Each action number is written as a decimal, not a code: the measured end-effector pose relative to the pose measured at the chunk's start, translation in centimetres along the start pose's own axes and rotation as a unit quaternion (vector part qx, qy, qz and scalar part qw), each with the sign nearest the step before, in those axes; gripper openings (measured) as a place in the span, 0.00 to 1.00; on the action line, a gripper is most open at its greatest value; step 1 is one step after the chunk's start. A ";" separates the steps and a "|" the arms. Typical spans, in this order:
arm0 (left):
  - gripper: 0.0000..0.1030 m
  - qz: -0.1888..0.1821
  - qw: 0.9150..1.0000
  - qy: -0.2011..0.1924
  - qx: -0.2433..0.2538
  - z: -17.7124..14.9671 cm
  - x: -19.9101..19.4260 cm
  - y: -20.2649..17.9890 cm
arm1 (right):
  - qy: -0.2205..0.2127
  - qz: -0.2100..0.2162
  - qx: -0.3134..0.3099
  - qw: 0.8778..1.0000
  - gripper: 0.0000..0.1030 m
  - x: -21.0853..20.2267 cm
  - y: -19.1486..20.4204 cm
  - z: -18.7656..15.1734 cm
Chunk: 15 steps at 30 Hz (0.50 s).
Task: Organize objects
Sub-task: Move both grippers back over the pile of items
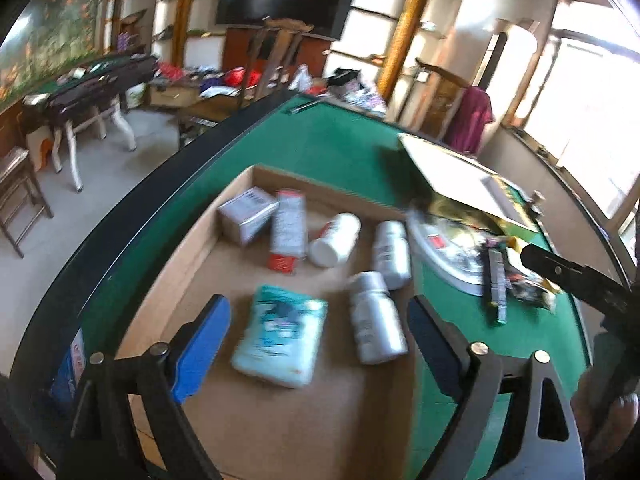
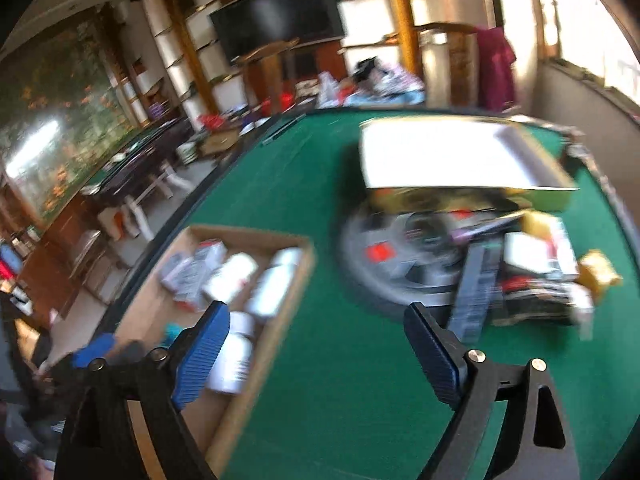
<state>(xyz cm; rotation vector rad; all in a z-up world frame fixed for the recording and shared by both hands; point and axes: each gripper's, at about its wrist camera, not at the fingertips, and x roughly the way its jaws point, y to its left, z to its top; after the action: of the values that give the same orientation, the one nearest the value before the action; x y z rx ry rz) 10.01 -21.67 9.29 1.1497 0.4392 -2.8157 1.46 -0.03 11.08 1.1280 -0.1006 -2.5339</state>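
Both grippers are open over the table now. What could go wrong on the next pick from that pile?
1. The pile on the round tray is tangled and overlapping, so the right gripper could drag neighbours onto the green table.
2. The open box lid overhangs the pile and could be knocked.
3. Bottles lie loose on their sides in the cardboard tray; another drop may roll them.

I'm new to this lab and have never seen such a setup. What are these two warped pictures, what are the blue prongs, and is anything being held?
Each picture comes from a wide-angle camera on a hand-held gripper, looking along its two blue fingers. One shows the left gripper over a cardboard tray of bottles, small boxes and a pale packet. The other shows the right gripper over the green table, near a pile of unsorted items. Both grippers are open and hold nothing.
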 end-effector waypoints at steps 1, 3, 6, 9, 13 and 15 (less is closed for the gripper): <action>0.89 -0.006 1.000 -0.001 0.010 0.0 -0.3 -0.8 | -0.011 -0.018 0.006 1.000 0.91 -1.1 -1.7 0.0; 0.91 -0.022 0.999 0.002 0.038 -0.1 -0.4 -3.1 | -0.027 -0.047 0.011 0.998 0.91 -2.5 -4.2 0.6; 0.91 -0.041 0.996 0.022 0.074 -0.4 0.6 -6.7 | -0.052 -0.083 0.029 0.995 0.94 -5.0 -8.8 1.1; 0.91 -0.065 0.992 0.045 0.103 -1.0 2.2 -10.4 | -0.062 -0.101 0.056 0.991 0.96 -6.2 -12.6 1.2; 0.91 -0.053 0.985 0.042 0.156 -1.7 4.5 -14.9 | -0.065 -0.117 0.090 0.987 0.96 -5.9 -17.1 0.4; 0.91 -0.047 0.982 0.041 0.180 -2.0 5.7 -16.9 | -0.066 -0.123 0.102 0.985 0.96 -5.2 -18.7 -0.1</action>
<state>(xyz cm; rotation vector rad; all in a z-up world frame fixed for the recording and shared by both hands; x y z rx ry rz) 4.33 -4.65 7.95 1.3394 -0.0178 -3.0227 -0.86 19.26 10.76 1.1052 -0.2769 -2.8718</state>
